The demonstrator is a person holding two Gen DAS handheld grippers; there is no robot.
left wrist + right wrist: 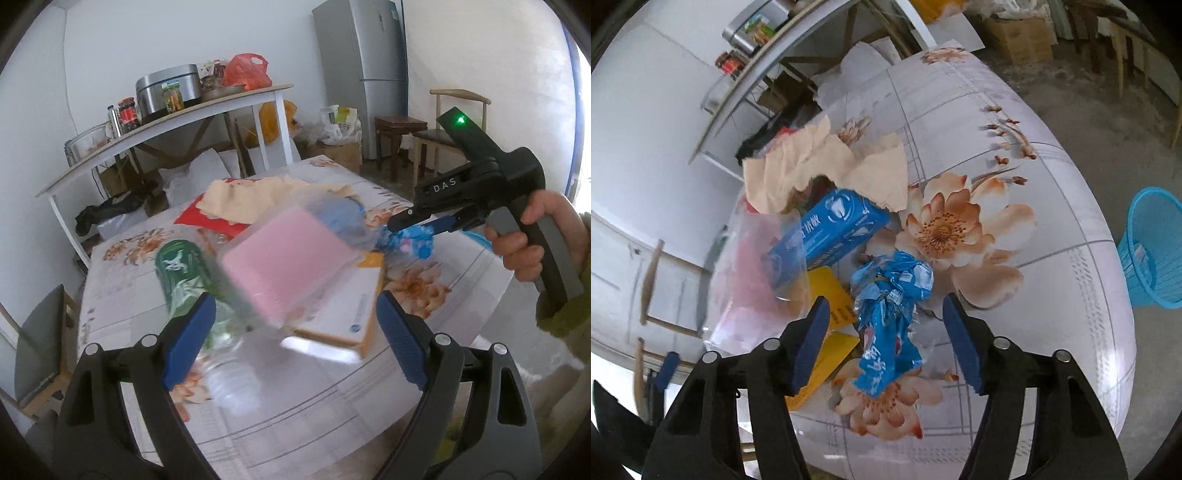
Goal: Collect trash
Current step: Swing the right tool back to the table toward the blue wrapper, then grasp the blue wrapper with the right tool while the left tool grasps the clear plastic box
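Observation:
Trash is piled on a floral-clothed table. A crumpled blue wrapper lies between the pads of my right gripper, which stands open around it without pressing. Behind the wrapper are a blue toothpaste box, torn beige paper and a yellow-orange box. My left gripper is open, and a blurred pink pack in clear plastic sits between and beyond its pads. A green-labelled clear bottle lies to the left, and the orange-and-white box sits under the pack. The right gripper hovers at the wrapper.
A blue mesh wastebasket stands on the floor off the table's right edge. Behind the table is a white shelf table with a cooker and jars. A fridge, wooden chairs and bags stand at the back right.

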